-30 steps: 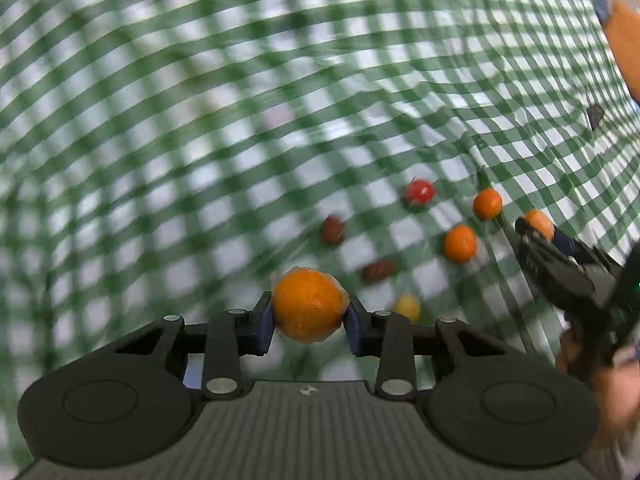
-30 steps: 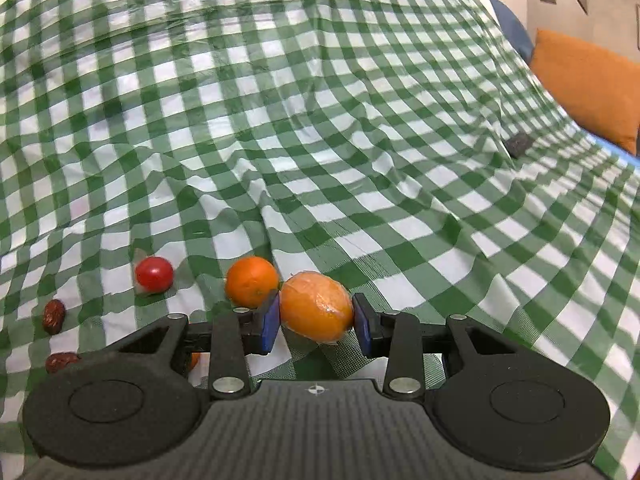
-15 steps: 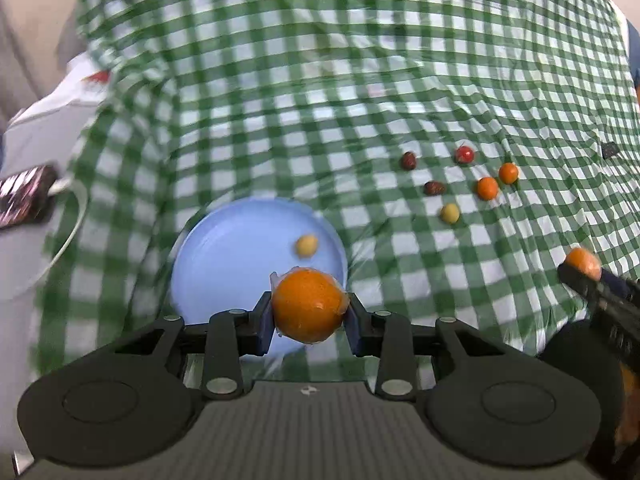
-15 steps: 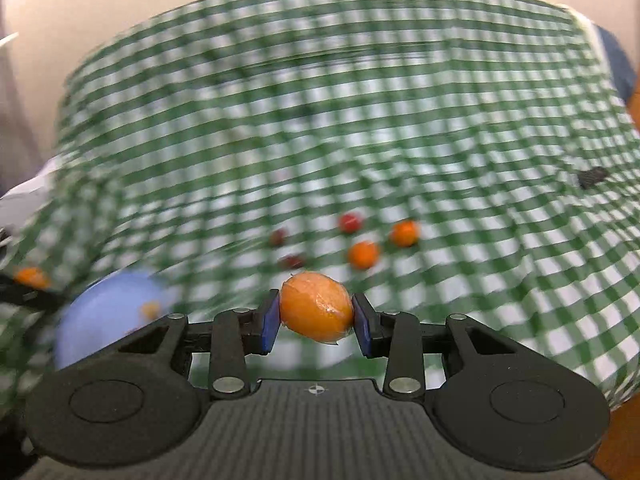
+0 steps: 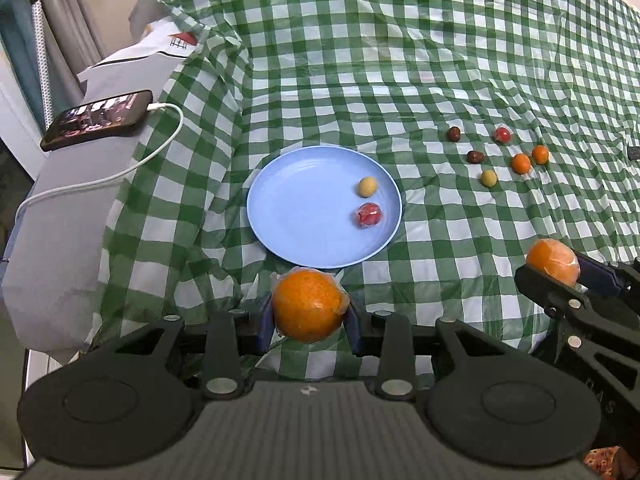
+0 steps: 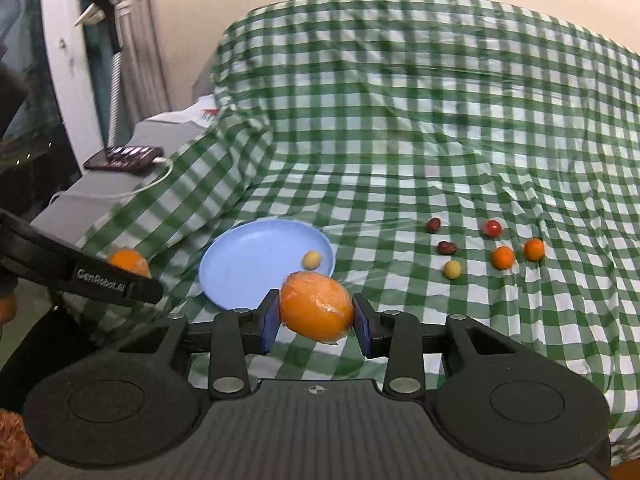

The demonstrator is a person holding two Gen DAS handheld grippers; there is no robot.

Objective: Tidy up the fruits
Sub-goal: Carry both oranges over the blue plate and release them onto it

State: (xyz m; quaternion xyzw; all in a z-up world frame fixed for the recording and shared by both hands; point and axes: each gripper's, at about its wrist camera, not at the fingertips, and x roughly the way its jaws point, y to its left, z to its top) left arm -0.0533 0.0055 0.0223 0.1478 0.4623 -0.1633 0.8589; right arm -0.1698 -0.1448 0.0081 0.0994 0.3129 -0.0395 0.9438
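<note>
My left gripper (image 5: 307,312) is shut on a wrapped orange (image 5: 307,305), held just in front of the near rim of a blue plate (image 5: 288,208). The plate holds a yellow fruit (image 5: 367,186) and a red fruit (image 5: 369,215). My right gripper (image 6: 316,316) is shut on another wrapped orange (image 6: 317,306), to the right of the plate; it also shows in the left wrist view (image 5: 552,260). Several small fruits lie on the checked cloth to the right: two small oranges (image 5: 521,163), a red tomato (image 5: 502,134), two brown dates (image 5: 475,156) and a yellow fruit (image 5: 488,178).
A phone (image 5: 98,119) on a white cable lies on a grey ledge at the left, beyond the cloth's edge. The green checked cloth (image 5: 400,60) is wrinkled and stretches far back. A small dark object (image 5: 634,153) lies at the far right.
Both grippers have pulled back and up from the loose fruits with their oranges. The blue plate has come into view and now lies just ahead of the left gripper.
</note>
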